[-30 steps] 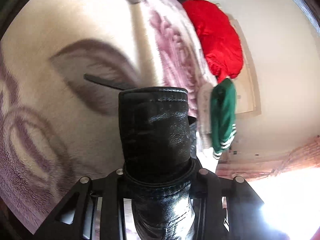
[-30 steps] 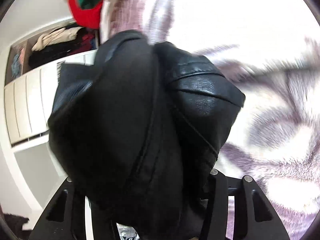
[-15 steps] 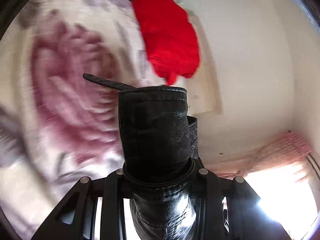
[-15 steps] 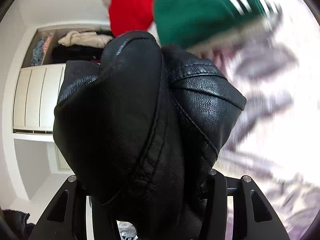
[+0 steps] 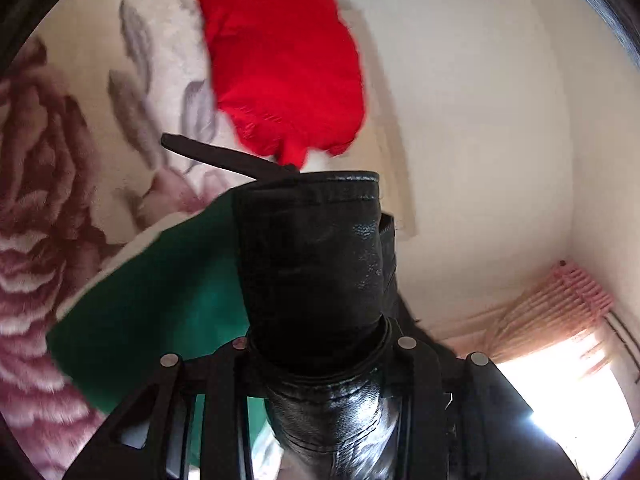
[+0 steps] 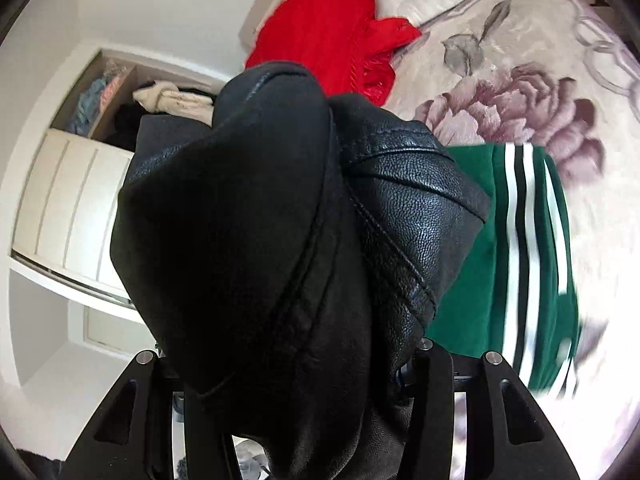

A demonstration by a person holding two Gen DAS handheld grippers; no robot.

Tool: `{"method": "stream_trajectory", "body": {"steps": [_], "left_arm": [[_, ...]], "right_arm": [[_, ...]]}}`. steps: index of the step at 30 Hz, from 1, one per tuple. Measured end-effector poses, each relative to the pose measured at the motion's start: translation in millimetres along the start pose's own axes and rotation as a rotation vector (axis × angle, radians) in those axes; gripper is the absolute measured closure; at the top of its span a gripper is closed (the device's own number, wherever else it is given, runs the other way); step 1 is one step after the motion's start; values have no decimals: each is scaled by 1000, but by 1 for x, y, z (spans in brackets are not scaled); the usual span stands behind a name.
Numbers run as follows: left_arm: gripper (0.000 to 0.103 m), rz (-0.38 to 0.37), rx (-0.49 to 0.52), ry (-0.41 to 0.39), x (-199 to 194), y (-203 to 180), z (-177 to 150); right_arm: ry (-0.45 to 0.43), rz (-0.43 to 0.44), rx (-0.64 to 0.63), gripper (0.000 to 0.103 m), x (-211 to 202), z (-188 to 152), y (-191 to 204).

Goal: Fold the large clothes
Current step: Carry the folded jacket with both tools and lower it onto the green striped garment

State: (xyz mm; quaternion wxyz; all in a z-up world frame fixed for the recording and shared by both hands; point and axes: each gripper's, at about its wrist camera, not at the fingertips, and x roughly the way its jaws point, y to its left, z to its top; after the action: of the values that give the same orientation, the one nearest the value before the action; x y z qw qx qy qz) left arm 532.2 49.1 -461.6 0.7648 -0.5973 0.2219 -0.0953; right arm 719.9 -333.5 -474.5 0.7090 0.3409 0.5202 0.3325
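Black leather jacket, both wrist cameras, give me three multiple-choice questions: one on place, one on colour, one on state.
1. In the right wrist view, where does the red garment lie relative to the green garment?
A. farther away, toward the closet
B. nearer the camera
C. under it

2. What colours are the green garment's stripes?
A. yellow
B. white and black
C. red

3. What is the left gripper doing?
A. open, empty
B. clamping the black leather jacket
C. holding the red garment

Answers: 1 A, it sits higher in frame; 2 B, the stripes show plainly; 3 B, leather fills its jaws.
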Motion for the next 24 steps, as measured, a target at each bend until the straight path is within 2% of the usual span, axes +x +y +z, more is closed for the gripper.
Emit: {"method": "stream_trajectory", "body": {"steps": [2,3,5,8,10,11,12,13,16,18,20,23,24], "left_arm": [[74,67,-16,32,19,28,1],[74,78,-13,47,24,43,-1],[73,120,30,93,29,56,0],[70,135,98,168,28,50,3],[68,154,108,232,30,43,7],[65,181,112,268,29,36,9],[59,219,128,290,27,28,11],[58,256,153,304,25,22,11],[40,421,299,316,21,-2,11],[16,507,398,304,12,-21,7],[5,597,513,275,2,-40,-2],[2,698,691,237,-10,-68,-14],[0,747,769,228,-16,-83,-23]], "right_arm": [[40,-13,15,51,38,16,-40],[60,-28,27,51,53,20,-58],[106,-62,56,51,82,14,-94],[134,-55,75,46,101,14,-125],[143,-64,87,34,107,21,-134],[150,-75,109,33,106,23,-136],[155,-96,102,28,104,26,-133],[163,-136,89,18,101,28,-129],[143,-265,76,13,81,25,-114],[102,-383,36,0,60,14,-97],[62,-547,-46,0,50,-2,-75],[8,-774,-111,0,41,-40,-40],[-9,-824,-125,0,34,-53,-26]]}}
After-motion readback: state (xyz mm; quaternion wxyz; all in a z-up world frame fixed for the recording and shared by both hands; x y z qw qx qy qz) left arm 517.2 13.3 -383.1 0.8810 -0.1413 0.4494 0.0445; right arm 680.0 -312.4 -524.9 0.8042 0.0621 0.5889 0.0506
